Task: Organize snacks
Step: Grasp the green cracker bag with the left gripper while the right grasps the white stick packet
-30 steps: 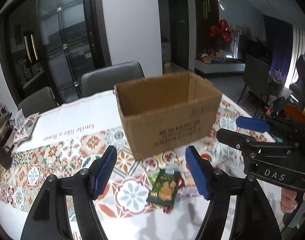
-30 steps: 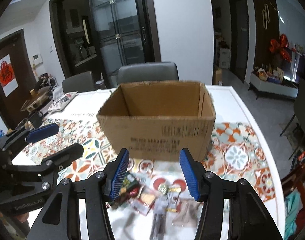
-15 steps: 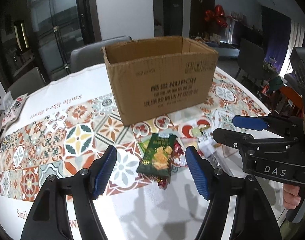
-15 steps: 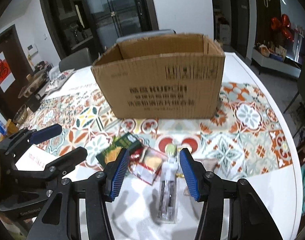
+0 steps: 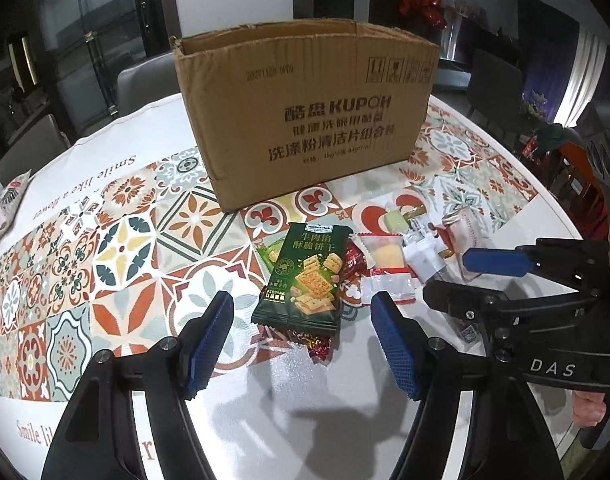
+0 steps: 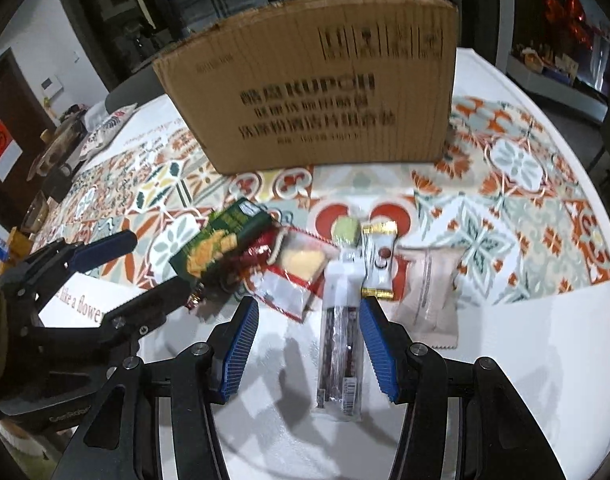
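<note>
A brown cardboard box (image 5: 305,116) (image 6: 325,92) stands open-topped on the tiled tablecloth. In front of it lies a heap of snacks. A green cracker packet (image 5: 305,276) (image 6: 221,244) lies just beyond my left gripper (image 5: 301,320), whose jaws are open and empty. A long clear-wrapped snack stick (image 6: 339,336) lies between the open blue pads of my right gripper (image 6: 309,324), untouched. A clear packet with a yellow cake (image 5: 385,254) (image 6: 301,260), a pink pouch (image 6: 429,296) and a small gold-ended bar (image 6: 381,260) lie alongside. Each gripper shows at the edge of the other's view.
The table's white rim (image 6: 585,360) curves close on the right and near side. Grey chairs (image 5: 145,80) stand behind the box. Dishes and clutter (image 6: 61,148) sit at the far left of the table. A hand (image 5: 589,408) holds the right gripper's handle.
Both grippers have sunk toward the table and tilted down; the box and snacks now loom larger. The snack stick has come between the right pads. Jaw openings are unchanged.
</note>
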